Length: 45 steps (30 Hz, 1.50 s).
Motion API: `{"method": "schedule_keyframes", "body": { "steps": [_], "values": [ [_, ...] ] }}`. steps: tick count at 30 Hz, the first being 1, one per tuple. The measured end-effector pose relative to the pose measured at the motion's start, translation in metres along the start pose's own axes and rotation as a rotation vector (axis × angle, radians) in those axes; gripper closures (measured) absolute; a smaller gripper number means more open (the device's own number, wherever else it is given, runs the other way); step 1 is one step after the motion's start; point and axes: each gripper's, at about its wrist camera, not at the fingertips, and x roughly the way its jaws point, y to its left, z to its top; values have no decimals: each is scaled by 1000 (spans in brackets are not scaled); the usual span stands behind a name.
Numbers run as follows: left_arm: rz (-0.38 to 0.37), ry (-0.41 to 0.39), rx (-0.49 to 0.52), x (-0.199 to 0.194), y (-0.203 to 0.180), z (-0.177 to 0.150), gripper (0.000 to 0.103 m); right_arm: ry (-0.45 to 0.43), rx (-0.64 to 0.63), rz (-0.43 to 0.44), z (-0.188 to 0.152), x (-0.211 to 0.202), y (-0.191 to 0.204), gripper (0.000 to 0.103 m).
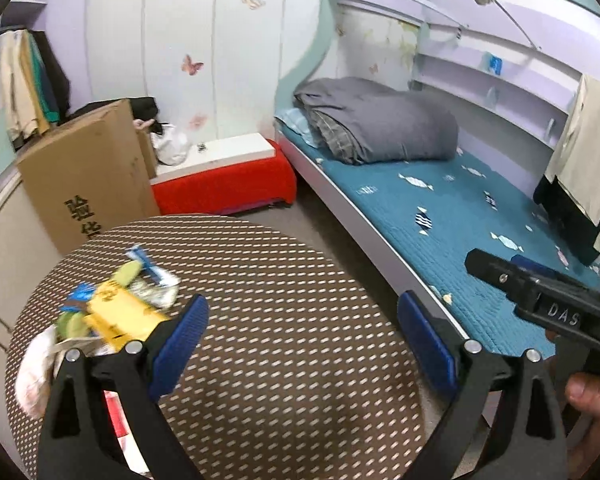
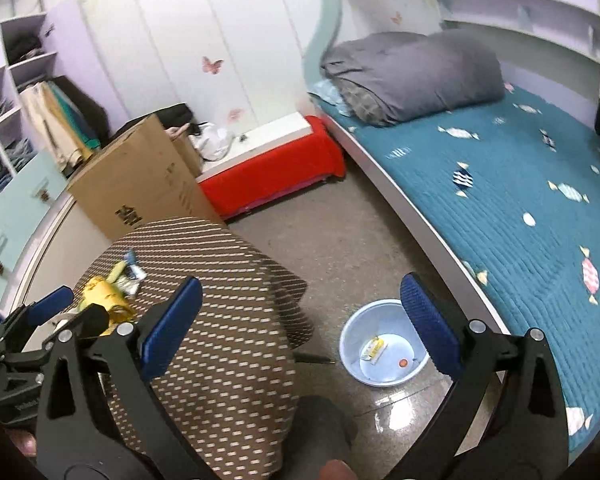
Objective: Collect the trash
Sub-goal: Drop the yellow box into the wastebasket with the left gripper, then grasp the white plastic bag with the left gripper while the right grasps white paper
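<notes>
Heap of snack wrappers (image 1: 120, 304) at the left edge of the round table (image 1: 284, 288), topped by a yellow packet (image 1: 120, 318), with a blue-and-white wrapper (image 1: 150, 268), green pieces and a crumpled white tissue (image 1: 34, 372) around it. Lying just left of the left gripper (image 1: 300, 344), the yellow packet reaching up to the outer side of the left blue finger pad (image 1: 178, 346), not between the pads. Left gripper spread wide, nothing held, bare patterned tablecloth between its fingers. Same heap (image 2: 108, 292) in the right wrist view, well left of the right gripper (image 2: 300, 328), beyond its left pad (image 2: 172, 326). Right gripper likewise spread wide and empty, above the table edge and the floor (image 2: 340, 248). On the floor between its fingers, a light-blue plastic basin (image 2: 382, 342), already holding a small yellow-and-white wrapper (image 2: 374, 348) and a tiny orange bit (image 2: 404, 363). Beyond the table, a tall cardboard box (image 1: 88, 176), a low red-covered bench (image 1: 224, 184), and a bed with a teal quilted cover (image 1: 452, 216) and a folded grey blanket (image 1: 384, 124). Part of a hand (image 1: 592, 396) at the lower right of the left wrist view, below the right gripper's black body.
</notes>
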Motion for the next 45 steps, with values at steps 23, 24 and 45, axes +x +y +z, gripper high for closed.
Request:
{"method": "schedule_keyframes", "body": {
  "steps": [23, 24, 45],
  "values": [
    [273, -55, -267, -105, 179, -106, 10, 151, -359, 295, -76, 8, 197, 6],
    [292, -45, -281, -107, 188, -114, 10, 159, -375, 307, -80, 10, 204, 6],
    [420, 71, -311, -37, 289, -121, 10, 350, -400, 303, -119, 99, 246, 35]
  ]
}}
